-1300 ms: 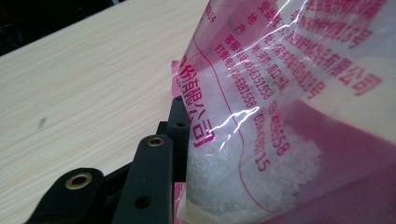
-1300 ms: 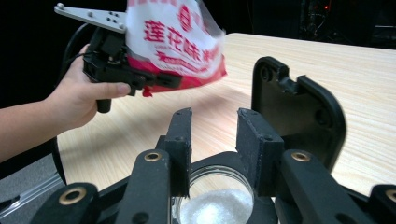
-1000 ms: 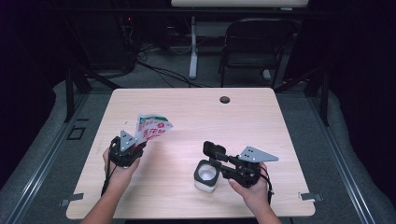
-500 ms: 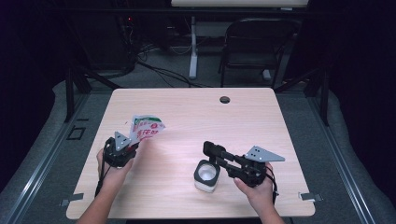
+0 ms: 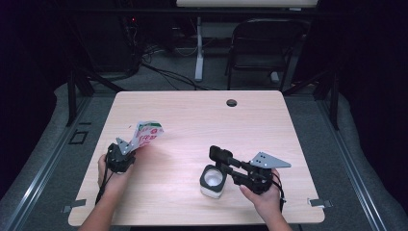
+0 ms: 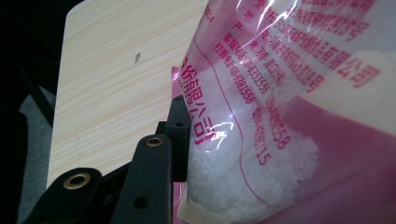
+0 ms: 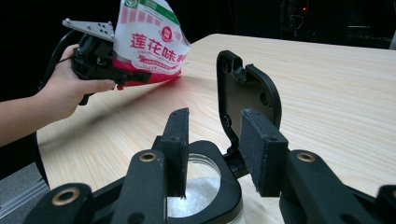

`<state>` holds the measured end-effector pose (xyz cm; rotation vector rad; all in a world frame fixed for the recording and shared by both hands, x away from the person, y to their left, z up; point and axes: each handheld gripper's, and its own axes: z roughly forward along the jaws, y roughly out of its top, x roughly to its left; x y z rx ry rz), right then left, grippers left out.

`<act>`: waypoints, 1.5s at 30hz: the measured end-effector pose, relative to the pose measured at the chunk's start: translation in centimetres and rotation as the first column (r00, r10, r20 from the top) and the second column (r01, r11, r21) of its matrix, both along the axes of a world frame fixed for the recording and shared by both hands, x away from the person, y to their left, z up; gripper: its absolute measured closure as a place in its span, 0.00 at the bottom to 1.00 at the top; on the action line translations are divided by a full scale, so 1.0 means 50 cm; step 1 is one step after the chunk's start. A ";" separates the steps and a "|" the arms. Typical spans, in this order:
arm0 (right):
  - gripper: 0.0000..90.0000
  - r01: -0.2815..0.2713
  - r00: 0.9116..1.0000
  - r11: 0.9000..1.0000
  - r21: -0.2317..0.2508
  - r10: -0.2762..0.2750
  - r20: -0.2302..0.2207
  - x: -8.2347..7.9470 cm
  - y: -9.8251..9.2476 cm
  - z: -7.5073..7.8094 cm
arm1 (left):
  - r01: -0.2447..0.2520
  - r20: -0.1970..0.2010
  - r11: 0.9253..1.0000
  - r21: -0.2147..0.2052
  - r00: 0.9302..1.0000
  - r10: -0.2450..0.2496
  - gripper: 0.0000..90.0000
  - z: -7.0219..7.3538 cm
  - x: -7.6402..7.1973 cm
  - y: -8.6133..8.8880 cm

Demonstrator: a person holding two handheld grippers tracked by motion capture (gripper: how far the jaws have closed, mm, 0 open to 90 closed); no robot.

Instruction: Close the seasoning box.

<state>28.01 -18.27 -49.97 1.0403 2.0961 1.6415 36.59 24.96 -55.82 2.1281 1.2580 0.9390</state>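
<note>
Left side of the counter [image 5: 192,110]: the left gripper [image 5: 126,153] is held in the person's left hand [image 5: 113,169] near the front-left edge, and a plastic bag [image 5: 146,134] with red and green print is clamped in it. In the left gripper view the bag [image 6: 280,116] is pressed against the visible black jaw, white granules are seen through the clear film, and the second jaw is hidden behind the bag. In the right gripper view the same bag [image 7: 148,42] is seen raised and tilted, its lower corner near the wood; whether it touches cannot be told. Centre front: a small white jar [image 5: 212,182] with a black hinged lid [image 5: 220,154] is stood on the counter, lid flipped up and open, white granules seen inside [image 7: 198,189]. Right: the right gripper [image 5: 230,167] is held in the right hand [image 5: 262,195], pointed left at the jar. Its jaws have just been opening and are seen apart, one at each side of the lid's hinge [image 7: 233,161] above the jar mouth, with neither pad pressed on it. Bag and jar are kept well apart.
</note>
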 end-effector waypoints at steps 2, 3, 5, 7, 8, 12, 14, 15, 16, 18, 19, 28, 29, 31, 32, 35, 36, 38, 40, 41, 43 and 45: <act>0.70 0.000 1.000 1.000 -0.001 0.000 0.002 0.000 0.001 0.000 | 0.005 -0.009 1.000 0.022 1.000 -0.005 0.77 -0.007 0.003 -0.004; 0.70 0.000 1.000 1.000 0.002 0.000 0.001 0.000 0.000 0.000 | 0.007 -0.010 0.999 0.038 1.000 -0.007 0.77 -0.010 0.003 -0.008; 0.70 0.002 1.000 1.000 0.000 -0.002 0.002 0.000 0.000 0.000 | 0.020 -0.011 0.998 0.056 1.000 -0.019 0.75 -0.013 0.003 -0.015; 0.69 0.007 1.000 1.000 0.000 -0.007 0.006 -0.002 0.001 0.001 | 0.033 -0.019 0.997 0.073 0.999 -0.032 0.73 -0.017 0.003 -0.022; 0.69 0.008 1.000 1.000 -0.006 -0.008 0.010 -0.002 0.000 0.002 | 0.040 -0.023 0.995 0.086 0.999 -0.038 0.72 -0.020 0.003 -0.026; 0.69 0.015 1.000 1.000 -0.012 -0.014 0.018 -0.002 0.000 0.002 | 0.061 -0.036 0.993 0.098 0.998 -0.057 0.68 -0.024 0.002 -0.033; 0.69 0.016 1.000 1.000 -0.015 -0.016 0.018 -0.002 0.000 0.002 | 0.064 -0.041 0.993 0.095 0.997 -0.061 0.67 -0.025 0.003 -0.034; 0.69 0.016 1.000 1.000 -0.015 -0.016 0.018 -0.002 0.000 0.002 | 0.066 -0.040 0.994 0.090 0.997 -0.062 0.66 -0.026 0.004 -0.034; 0.69 0.015 1.000 1.000 -0.013 -0.014 0.016 -0.002 0.000 0.002 | 0.070 -0.046 0.994 0.082 0.997 -0.066 0.65 -0.027 0.004 -0.033; 0.69 0.009 1.000 1.000 -0.002 -0.009 0.012 -0.001 0.002 0.000 | 0.078 -0.053 0.994 0.072 0.996 -0.074 0.62 -0.027 0.004 -0.033; 0.69 0.009 1.000 1.000 -0.004 -0.009 0.011 -0.001 0.002 0.000 | 0.081 -0.059 0.994 0.067 0.995 -0.077 0.61 -0.027 0.004 -0.034; 0.69 0.007 1.000 1.000 -0.006 -0.006 0.004 -0.001 0.002 0.000 | 0.107 -0.064 0.993 0.047 0.993 -0.103 0.51 -0.026 0.000 -0.038; 0.69 0.008 1.000 1.000 -0.005 -0.008 0.004 -0.001 0.002 -0.001 | 0.107 -0.064 0.993 0.048 0.993 -0.104 0.50 -0.026 0.000 -0.039; 0.69 0.007 1.000 1.000 -0.007 -0.007 0.004 -0.001 0.001 -0.001 | 0.114 -0.064 0.992 0.046 0.992 -0.111 0.50 -0.025 -0.002 -0.040; 0.68 0.010 1.000 1.000 -0.004 -0.010 0.004 -0.001 0.002 -0.001 | 0.118 -0.070 0.992 0.042 0.991 -0.115 0.49 -0.024 -0.003 -0.040; 0.68 0.013 1.000 1.000 -0.006 -0.012 0.005 -0.001 0.000 -0.001 | 0.131 -0.086 0.991 0.036 0.988 -0.127 0.46 -0.022 -0.008 -0.041; 0.68 0.011 1.000 1.000 -0.004 -0.011 0.007 0.000 0.000 0.000 | 0.135 -0.081 0.990 0.034 0.988 -0.132 0.46 -0.021 -0.011 -0.041; 0.67 0.014 1.000 1.000 0.005 -0.014 0.006 0.000 -0.001 0.001 | 0.142 -0.083 0.990 0.025 0.987 -0.139 0.46 -0.016 -0.018 -0.041; 0.67 0.016 1.000 1.000 0.003 -0.016 0.004 0.000 -0.005 0.003 | 0.144 -0.079 0.990 0.007 0.987 -0.143 0.46 -0.009 -0.025 -0.041; 0.67 0.017 1.000 1.000 0.006 -0.017 0.004 0.000 -0.006 0.004 | 0.147 -0.079 0.989 -0.008 0.986 -0.147 0.45 -0.005 -0.030 -0.040; 0.67 0.017 1.000 1.000 0.008 -0.017 0.005 -0.001 -0.008 0.008 | 0.152 -0.064 0.988 -0.030 0.986 -0.154 0.45 0.002 -0.041 -0.039; 0.67 0.021 1.000 1.000 0.013 -0.021 0.006 -0.001 -0.010 0.009 | 0.164 -0.066 0.985 -0.061 0.984 -0.168 0.45 0.010 -0.052 -0.037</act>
